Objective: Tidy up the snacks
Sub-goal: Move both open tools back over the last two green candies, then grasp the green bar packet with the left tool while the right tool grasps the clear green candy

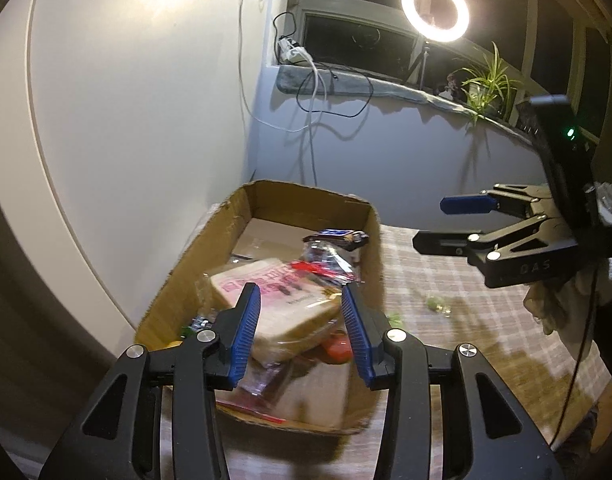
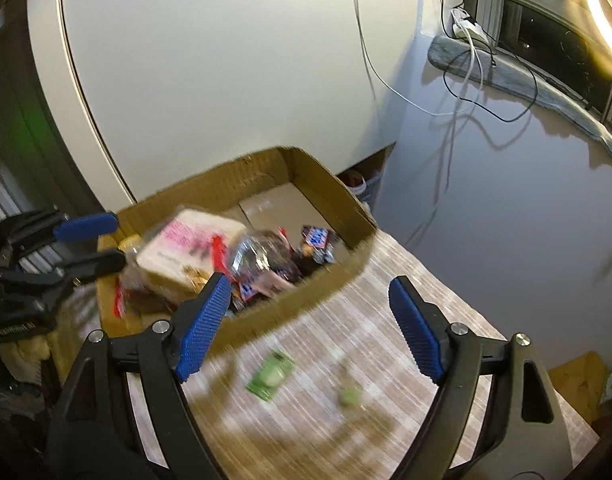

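1. The snacks sat heaped in an open cardboard box [image 1: 209, 240] on the desk [image 1: 446, 280], the box's far half bare; a bagged loaf of sliced bread [image 1: 273, 300] with a pink label lay on top, a dark chocolate bar [image 1: 338, 236] against the right wall, crinkled clear wrappers between them.
2. Two strays remained on the checked desk top outside the box, as our right wrist camera showed: a small green packet [image 2: 270, 376] and, just beside it, a small pale-green item [image 2: 350, 394] too blurred for us to name.
3. We judged the sorting well along, with most snacks boxed and a drop just made; the step in hand looked like the turn from the box toward the strays.
4. The next move, we judged, called for the right hand-held gripper [image 2: 306, 328] to lower over the green packet and close across its thin, flat body, a low pinch that could slip on the cloth.
5. Our right hand-held gripper stood wide apart and empty, above the box's near wall and the desk.
6. Our left hand-held gripper [image 1: 301, 332] was parted to a moderate gap over the bread; the loaf showed between its blue pads, but we saw neither pad pressing it, and it carried nothing.
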A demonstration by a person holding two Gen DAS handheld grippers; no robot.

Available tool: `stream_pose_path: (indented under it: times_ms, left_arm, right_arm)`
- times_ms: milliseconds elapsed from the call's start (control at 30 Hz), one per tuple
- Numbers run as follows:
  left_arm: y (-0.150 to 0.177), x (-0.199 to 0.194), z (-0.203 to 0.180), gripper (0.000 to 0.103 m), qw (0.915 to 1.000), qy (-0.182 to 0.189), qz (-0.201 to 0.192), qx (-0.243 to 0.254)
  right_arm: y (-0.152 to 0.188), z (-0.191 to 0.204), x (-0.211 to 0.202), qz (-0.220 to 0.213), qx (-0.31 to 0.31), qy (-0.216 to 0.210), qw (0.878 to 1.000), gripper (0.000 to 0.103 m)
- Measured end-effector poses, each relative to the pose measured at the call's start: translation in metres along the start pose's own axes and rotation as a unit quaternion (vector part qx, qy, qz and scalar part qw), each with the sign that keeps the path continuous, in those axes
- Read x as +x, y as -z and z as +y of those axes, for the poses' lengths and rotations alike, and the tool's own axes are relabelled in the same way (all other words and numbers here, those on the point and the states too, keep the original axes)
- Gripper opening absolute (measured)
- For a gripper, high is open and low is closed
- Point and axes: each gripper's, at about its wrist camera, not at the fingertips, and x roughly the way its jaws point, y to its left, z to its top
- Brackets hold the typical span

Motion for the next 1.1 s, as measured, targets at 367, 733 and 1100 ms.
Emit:
stream_pose_path:
  times_ms: [367,733,1100]
  left_arm:
    - [0.007,0.002,-0.058,0.041,0.9993,0.027,0.007,0.024]
    - [0.031,0.032,-0.105,0.035,0.9969,0.037,0.056,0.04]
    - [0.046,0.076,-0.112,0.03,0.9943,0.015,0.099,0.037]
  right_arm:
    - [0.043,-0.032,-0.007,0.034,-0.023,-0.016,0.999,0.084]
    - [0.076,-0.033,0.014,0.07,-0.08,-0.063,0.992,0.062]
    - [0.084,-0.036,0.03,0.077,-0.093,-0.079,0.99,0.044]
